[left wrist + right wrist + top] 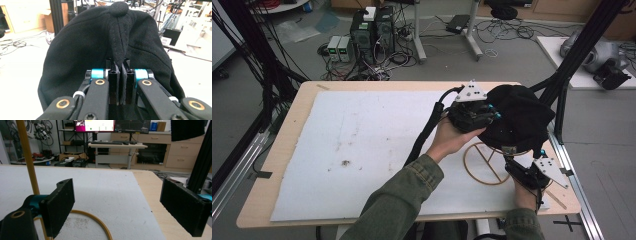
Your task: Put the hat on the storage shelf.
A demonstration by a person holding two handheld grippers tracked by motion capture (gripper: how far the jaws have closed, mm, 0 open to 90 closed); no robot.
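A black cap (518, 119) sits on top of a thin golden wire stand whose ring base (479, 172) lies on the white sheet. My left gripper (490, 113) is at the cap's left side. In the left gripper view the cap (80, 45) looms close, and my left gripper (120, 75) is shut on a pinched fold of its fabric below the top button. My right gripper (513, 156) is low at the stand's right, under the cap. In the right gripper view it (122, 202) stands open, with the stand's pole (27, 157) and ring (100, 223) just left of its left jaw.
A white foam sheet (362, 145) covers most of the wooden table (287, 132). A black frame post (573, 57) rises at the table's right edge, close behind the cap. Computers and cables (372, 32) lie on the floor beyond the table.
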